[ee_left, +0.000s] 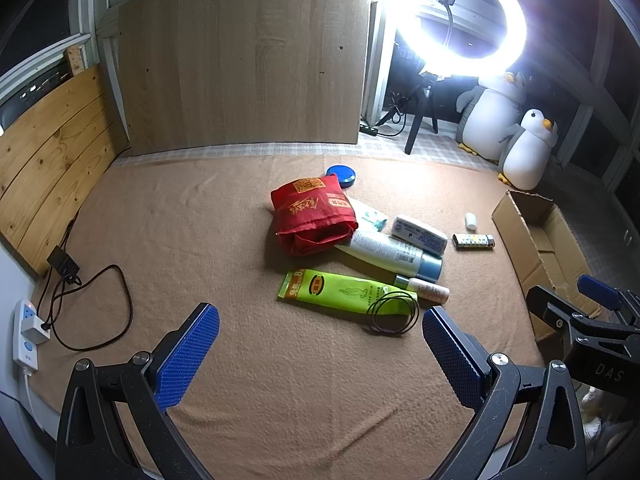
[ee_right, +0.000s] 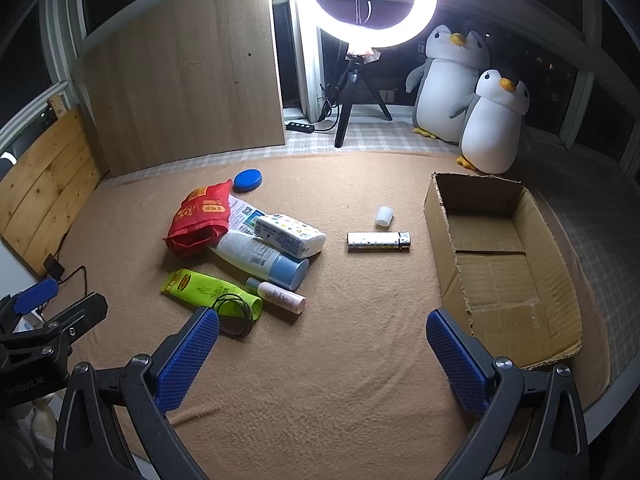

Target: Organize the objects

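A pile of small items lies on the tan blanket: a red pouch, a blue lid, a white bottle with a blue cap, a green tube with a black hair tie on it, a small pink bottle, and a white packet. A patterned lighter and a little white cap lie apart, nearer the open cardboard box. My left gripper hovers open just short of the pile. My right gripper is open too, left of the box.
A power strip and black cables lie at the blanket's left edge by wooden boards. A ring light on a tripod and two plush penguins stand behind. The right gripper shows at the right of the left wrist view.
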Demonstrator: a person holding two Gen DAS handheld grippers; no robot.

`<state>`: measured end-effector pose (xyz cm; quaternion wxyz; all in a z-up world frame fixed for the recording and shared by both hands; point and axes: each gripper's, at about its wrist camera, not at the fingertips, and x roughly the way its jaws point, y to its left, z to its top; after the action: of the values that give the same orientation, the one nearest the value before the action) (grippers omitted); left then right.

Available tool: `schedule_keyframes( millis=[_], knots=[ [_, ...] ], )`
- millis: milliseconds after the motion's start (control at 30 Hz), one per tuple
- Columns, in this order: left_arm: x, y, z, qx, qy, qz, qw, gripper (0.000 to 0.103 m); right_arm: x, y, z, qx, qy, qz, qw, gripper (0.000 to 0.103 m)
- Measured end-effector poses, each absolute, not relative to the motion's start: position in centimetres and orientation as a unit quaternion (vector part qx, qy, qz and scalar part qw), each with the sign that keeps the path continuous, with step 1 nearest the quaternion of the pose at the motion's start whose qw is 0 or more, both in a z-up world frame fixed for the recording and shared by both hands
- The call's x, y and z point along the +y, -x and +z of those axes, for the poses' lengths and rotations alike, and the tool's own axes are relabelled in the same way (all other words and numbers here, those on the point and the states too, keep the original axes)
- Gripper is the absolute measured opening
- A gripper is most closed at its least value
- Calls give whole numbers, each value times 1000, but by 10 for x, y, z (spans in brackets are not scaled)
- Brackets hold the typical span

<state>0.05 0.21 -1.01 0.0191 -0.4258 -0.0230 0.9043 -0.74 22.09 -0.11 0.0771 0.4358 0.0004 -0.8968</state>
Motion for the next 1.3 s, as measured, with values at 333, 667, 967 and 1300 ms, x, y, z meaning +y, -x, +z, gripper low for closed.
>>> schedule_keyframes(
  millis=[333, 667, 967, 1300],
  knots=[
    [2, 0, -9, -22, 426, 904, 20, 103, 220, 8, -1, 1, -437, -896, 78, 103],
    [3, -1, -11, -21, 426, 904, 21, 103, 221, 7, -2, 0, -439, -895, 78, 103],
    [5, -4, -11, -9, 426, 904, 41, 103, 222, 5, -2, 0, -439, -895, 75, 103],
    [5, -1, -21, -5, 433, 900, 41, 103, 225, 5, -6, -8, -439, -895, 76, 103]
  ],
)
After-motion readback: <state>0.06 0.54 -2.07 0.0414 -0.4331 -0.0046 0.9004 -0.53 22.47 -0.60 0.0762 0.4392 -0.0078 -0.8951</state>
